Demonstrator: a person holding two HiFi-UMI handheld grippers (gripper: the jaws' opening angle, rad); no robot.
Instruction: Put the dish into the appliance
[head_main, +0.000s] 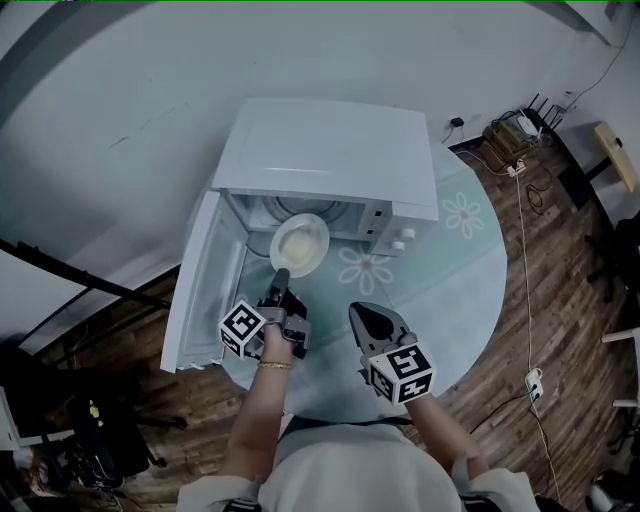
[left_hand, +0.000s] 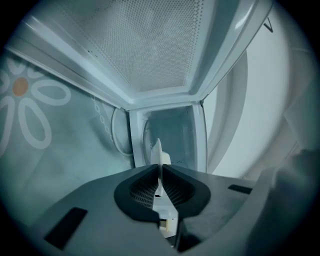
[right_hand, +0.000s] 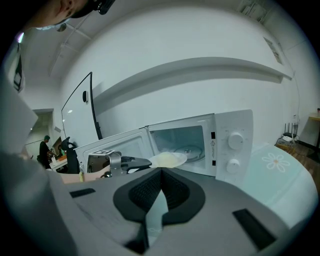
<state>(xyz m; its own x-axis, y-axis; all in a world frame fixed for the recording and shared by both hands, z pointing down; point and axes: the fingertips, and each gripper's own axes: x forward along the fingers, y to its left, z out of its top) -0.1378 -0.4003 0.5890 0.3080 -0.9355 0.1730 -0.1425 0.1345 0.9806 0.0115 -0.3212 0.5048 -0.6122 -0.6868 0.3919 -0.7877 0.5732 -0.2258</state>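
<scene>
A pale round dish (head_main: 300, 243) hangs at the mouth of the white microwave (head_main: 330, 150), whose door (head_main: 195, 290) is swung open to the left. My left gripper (head_main: 281, 275) is shut on the dish's near rim. In the left gripper view the dish (left_hand: 158, 152) shows edge-on between the pads, in front of the cavity (left_hand: 172, 132). My right gripper (head_main: 358, 308) hovers over the table just right of the left one, shut and holding nothing. The right gripper view shows the dish (right_hand: 169, 160), the left gripper (right_hand: 142, 162) and the microwave (right_hand: 232, 142) past its own shut jaws (right_hand: 160, 172).
The microwave stands on a round glass table (head_main: 450, 270) with daisy prints. A glass turntable (right_hand: 192, 150) lies inside the cavity. The control knobs (head_main: 403, 238) are on the microwave's right front. Cables and a power strip (head_main: 534, 383) lie on the wooden floor at right.
</scene>
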